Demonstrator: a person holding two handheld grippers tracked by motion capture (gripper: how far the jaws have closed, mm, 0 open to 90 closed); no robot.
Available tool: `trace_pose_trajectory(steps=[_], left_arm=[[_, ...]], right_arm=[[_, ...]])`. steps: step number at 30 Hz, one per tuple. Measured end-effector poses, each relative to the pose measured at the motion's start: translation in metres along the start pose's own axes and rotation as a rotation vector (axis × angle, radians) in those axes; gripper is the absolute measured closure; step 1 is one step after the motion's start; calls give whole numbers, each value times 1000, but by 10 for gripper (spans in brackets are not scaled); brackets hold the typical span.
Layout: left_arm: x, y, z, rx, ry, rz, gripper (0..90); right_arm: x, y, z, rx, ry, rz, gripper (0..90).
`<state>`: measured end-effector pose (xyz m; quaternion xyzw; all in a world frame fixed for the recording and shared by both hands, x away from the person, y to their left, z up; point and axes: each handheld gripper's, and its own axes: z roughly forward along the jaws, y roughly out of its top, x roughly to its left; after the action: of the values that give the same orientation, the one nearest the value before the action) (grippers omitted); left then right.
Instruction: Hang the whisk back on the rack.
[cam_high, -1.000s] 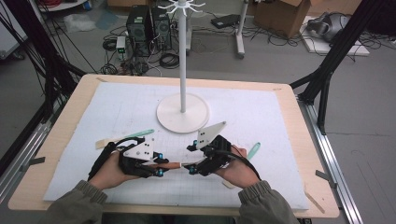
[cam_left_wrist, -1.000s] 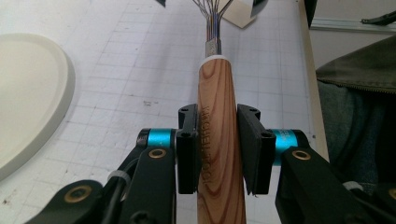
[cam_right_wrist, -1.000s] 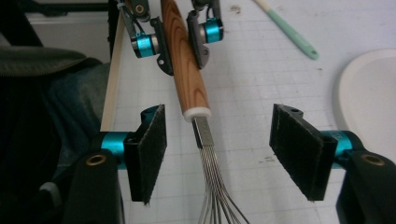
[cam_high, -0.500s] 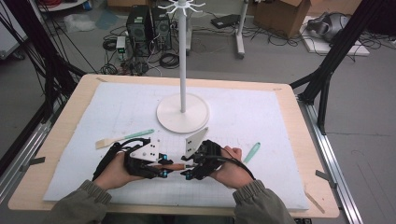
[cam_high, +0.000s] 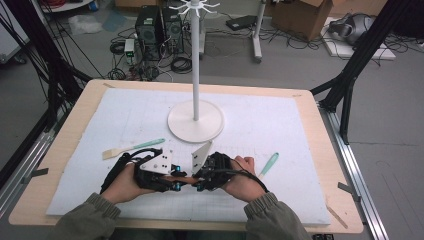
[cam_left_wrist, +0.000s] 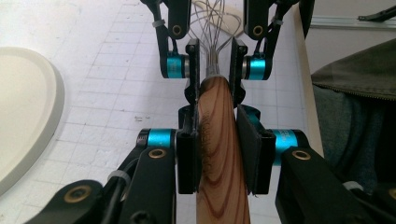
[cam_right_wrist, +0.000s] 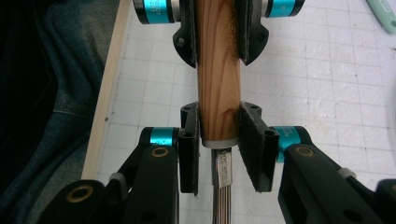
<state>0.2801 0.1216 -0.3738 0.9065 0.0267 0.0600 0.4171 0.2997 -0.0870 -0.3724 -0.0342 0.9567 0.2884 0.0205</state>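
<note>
Wooden-handled whisk (cam_left_wrist: 219, 140) lies level between the two hand-held grippers, low over the front of the desk (cam_high: 320, 125), near the person's edge. The left hand-held gripper (cam_high: 172, 186) clamps the handle, its pads pressed on both sides of the wood in the left gripper view. The right hand-held gripper (cam_high: 199, 186) faces it from the other side; its jaws have just been closing, and in the right gripper view its pads sit on the handle's end by the metal collar, with the wire stem running down between them. In the left gripper view the wire loops (cam_left_wrist: 217, 28) fan out beyond the right one's pads. On the white mat (cam_high: 280, 115) behind stands a white stand (cam_high: 195, 120). A brush (cam_high: 132, 148) lies left of the hands, a green spatula (cam_high: 268, 164) to the right, both apart from the grippers.
</note>
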Motion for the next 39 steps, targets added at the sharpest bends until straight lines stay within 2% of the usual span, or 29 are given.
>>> trace_pose_trajectory(steps=[6,10,12,17,23,27,30,34,39], left_arm=[[0,0,-1,-15,3,-10,701],[3,-2,-6,-43,-27,-31,692],[3,-1,-8,-51,-30,-28,682],[5,-4,-16,-72,-13,-51,575],[5,-8,-28,-106,-10,-63,529],[6,-7,-32,-133,-4,-69,512],[6,-4,-33,-159,-8,-72,496],[6,0,-37,-185,-17,-65,514],[7,1,-42,-224,-28,-63,602]], right_arm=[[2,2,-2,10,-28,-29,712],[5,4,-3,3,-34,-28,713],[5,5,-4,3,-34,-34,713],[6,6,-7,-5,-38,-36,714],[3,2,-18,-49,-55,-9,714],[2,1,-23,-76,-52,-7,714],[1,2,-26,-120,-41,-6,714],[-1,5,-27,-134,-42,5,714],[-2,8,-27,-178,-25,7,714]])
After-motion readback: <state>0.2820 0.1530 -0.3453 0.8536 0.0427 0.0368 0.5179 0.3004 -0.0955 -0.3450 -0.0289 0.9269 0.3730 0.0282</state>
